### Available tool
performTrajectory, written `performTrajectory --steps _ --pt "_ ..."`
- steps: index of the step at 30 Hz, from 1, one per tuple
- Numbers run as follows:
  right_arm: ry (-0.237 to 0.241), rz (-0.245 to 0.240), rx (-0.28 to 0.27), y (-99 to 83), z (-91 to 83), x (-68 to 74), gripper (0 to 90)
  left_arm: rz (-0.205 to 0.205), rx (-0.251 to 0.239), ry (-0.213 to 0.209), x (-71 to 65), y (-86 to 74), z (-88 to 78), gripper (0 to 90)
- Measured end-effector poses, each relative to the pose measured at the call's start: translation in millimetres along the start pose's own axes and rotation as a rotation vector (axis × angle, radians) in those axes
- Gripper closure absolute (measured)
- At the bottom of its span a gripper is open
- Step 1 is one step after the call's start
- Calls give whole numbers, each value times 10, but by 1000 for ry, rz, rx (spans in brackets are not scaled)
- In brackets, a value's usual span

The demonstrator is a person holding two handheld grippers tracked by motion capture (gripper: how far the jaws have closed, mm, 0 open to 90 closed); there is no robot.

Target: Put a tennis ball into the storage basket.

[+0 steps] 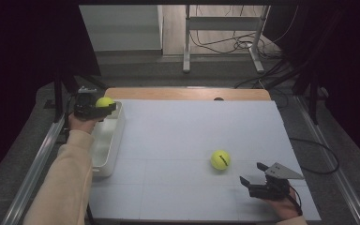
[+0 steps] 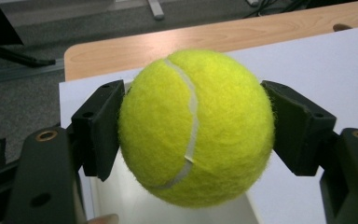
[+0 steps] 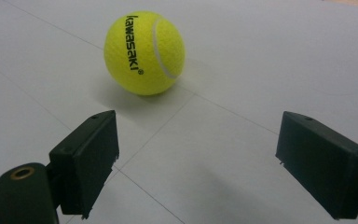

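Two fuzzy yellow balls. Near, the right gripper [image 1: 254, 172] rests low on the smooth white sheet [image 1: 178, 140], jaws apart, just short of the printed ball [image 1: 220, 160]. Farther left, the left gripper [image 1: 104, 104] clamps the held ball [image 1: 105, 101] above the white plastic bin [image 1: 115, 140], forearm outstretched.

A lab or recording room is suggested. A wooden tabletop [image 1: 187, 93] is covered with a white sheet [image 1: 192, 140] and framed by dark curtains [image 1: 23, 56] on both sides. Metal rails [image 1: 33, 164] are seen along the edges, loose cables [image 1: 225, 44] on the grey floor [image 1: 145, 70], and a metal stand [image 1: 222, 28] behind.
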State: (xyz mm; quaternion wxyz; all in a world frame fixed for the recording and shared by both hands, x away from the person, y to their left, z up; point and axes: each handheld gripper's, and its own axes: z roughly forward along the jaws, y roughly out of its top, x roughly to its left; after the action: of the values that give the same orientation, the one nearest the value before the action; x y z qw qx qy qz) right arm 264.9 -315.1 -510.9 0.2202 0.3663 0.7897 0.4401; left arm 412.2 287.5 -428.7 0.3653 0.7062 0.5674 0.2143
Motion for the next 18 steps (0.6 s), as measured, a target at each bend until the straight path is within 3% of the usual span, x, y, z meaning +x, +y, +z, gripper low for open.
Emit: performTrajectory --steps 12,18 --pt "1 1 1 0 1 0 135 -6 43 16 35 -22 86 267" --pt "0 -1 2 -1 4 0 135 -3 87 34 63 -42 152 267"
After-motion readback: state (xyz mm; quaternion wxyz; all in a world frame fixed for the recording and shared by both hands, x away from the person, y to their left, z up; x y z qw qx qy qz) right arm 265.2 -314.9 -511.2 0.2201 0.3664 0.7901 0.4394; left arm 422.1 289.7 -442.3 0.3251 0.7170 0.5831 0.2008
